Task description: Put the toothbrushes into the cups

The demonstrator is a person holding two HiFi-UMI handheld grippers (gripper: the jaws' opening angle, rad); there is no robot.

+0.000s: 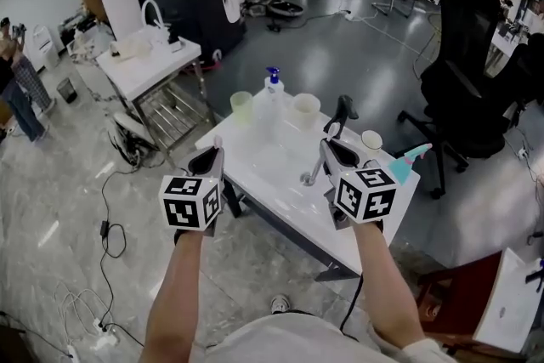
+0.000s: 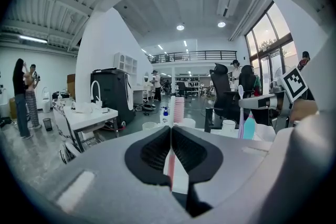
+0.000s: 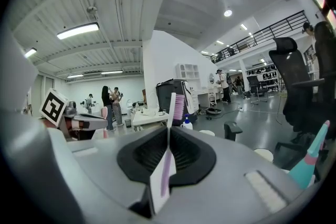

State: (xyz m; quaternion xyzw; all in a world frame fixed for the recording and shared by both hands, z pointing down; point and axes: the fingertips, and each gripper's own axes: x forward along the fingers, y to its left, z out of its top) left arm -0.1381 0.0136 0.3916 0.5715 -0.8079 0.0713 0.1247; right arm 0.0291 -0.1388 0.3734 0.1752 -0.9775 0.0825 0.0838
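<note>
While the head view looks down on the white table and both hand-held tools above its near edge, it does not make out what they carry; the gripper views do. The left gripper has its jaws pressed together on a pink toothbrush, whose bristled head stands upright above the pads. The right gripper pinches a purple-handled toothbrush the same way, head up. That makes two toothbrushes, one in each gripper, and neither is in a cup. Only the head view lays out the tabletop: three cups stand toward its far side, a pale green cup, a wide white cup and a small white cup, with one blue-topped pump bottle between the first two. One teal pointed object lies at the table's right end, just beside the right gripper. Each gripper view also catches the other gripper's marker cube at its edge.
</note>
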